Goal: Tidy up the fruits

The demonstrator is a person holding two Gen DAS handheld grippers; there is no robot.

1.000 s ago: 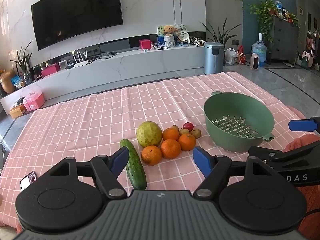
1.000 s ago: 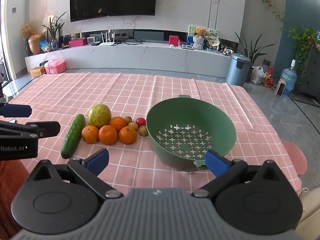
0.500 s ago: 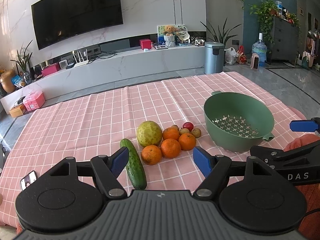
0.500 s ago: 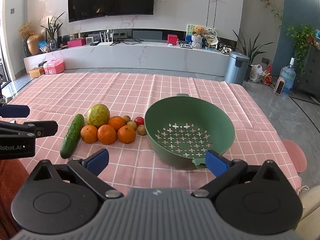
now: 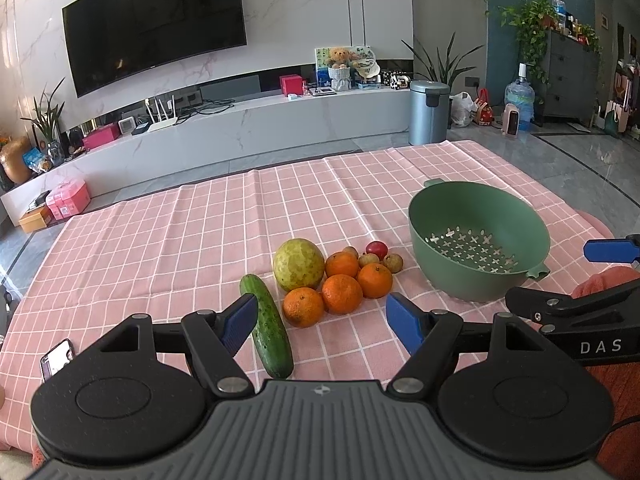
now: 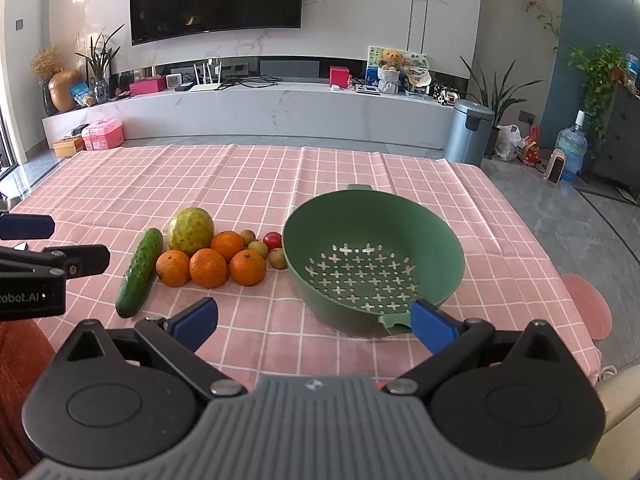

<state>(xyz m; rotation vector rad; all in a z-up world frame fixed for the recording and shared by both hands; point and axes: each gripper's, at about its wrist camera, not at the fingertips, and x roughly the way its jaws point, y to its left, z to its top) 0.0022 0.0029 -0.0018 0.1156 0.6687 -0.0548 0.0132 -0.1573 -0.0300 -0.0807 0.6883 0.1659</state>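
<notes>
A pile of fruit lies on the pink checked tablecloth: a cucumber (image 5: 266, 325) (image 6: 139, 267), a big yellow-green fruit (image 5: 298, 265) (image 6: 190, 231), several oranges (image 5: 342, 293) (image 6: 208, 267), a red tomato (image 5: 377, 247) (image 6: 273, 239) and small brown fruits (image 5: 393, 262) (image 6: 277, 258). An empty green colander (image 5: 476, 240) (image 6: 372, 258) stands to their right. My left gripper (image 5: 322, 322) is open and empty, held near the front of the pile. My right gripper (image 6: 314, 322) is open and empty, in front of the colander.
A phone (image 5: 56, 359) lies on the cloth at the front left. A pink round object (image 6: 586, 306) sits at the table's right edge. Behind the table are a white TV bench (image 6: 260, 112) and a grey bin (image 6: 468, 132).
Both views have shifted only slightly; the right gripper has drifted a little, with the colander and fruit sitting marginally higher and left in its view. The fruit has not moved.
</notes>
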